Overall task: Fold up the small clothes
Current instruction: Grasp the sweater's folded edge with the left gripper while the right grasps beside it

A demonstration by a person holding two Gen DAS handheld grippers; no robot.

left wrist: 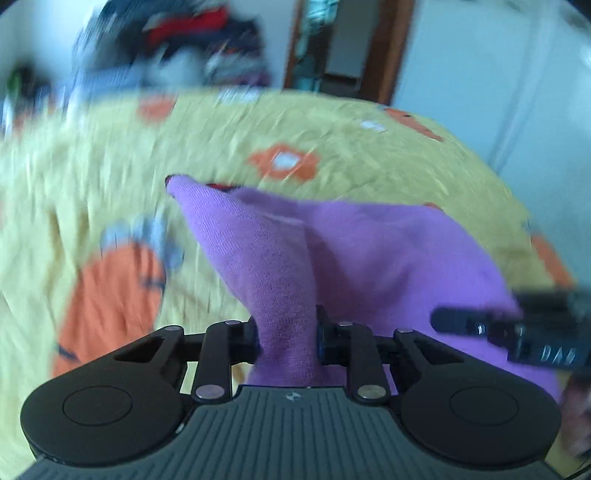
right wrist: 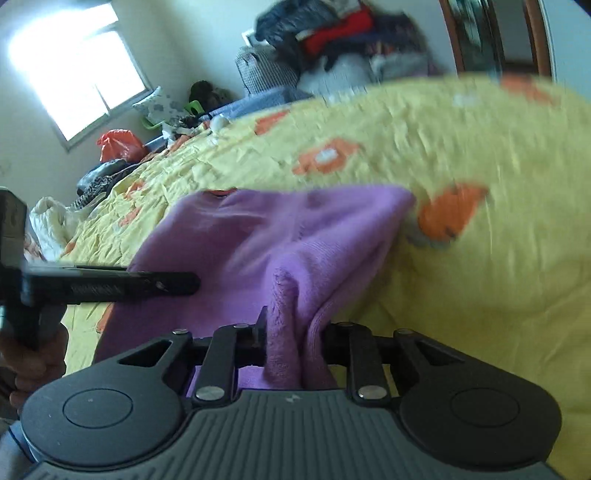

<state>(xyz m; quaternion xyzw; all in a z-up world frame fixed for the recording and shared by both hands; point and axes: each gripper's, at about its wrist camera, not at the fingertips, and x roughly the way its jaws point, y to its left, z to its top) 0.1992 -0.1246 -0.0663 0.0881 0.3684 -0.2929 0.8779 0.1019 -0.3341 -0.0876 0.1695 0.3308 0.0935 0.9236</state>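
A small purple garment (left wrist: 369, 251) lies partly lifted over a yellow bedspread (left wrist: 332, 147). My left gripper (left wrist: 288, 339) is shut on a bunched fold of its near edge. In the right wrist view the same purple garment (right wrist: 258, 236) stretches left, and my right gripper (right wrist: 293, 339) is shut on another gathered fold of it. Each gripper shows in the other's view: the right gripper (left wrist: 517, 328) at the right edge, the left gripper (right wrist: 110, 284) at the left, held by a hand (right wrist: 33, 362). Both views are motion-blurred.
The yellow bedspread (right wrist: 443, 129) has orange flower patches. A pile of clothes (right wrist: 332, 33) sits beyond the bed's far side, with bags (right wrist: 118, 144) and clutter under a window (right wrist: 81, 70). A wooden door frame (left wrist: 388, 51) stands behind the bed.
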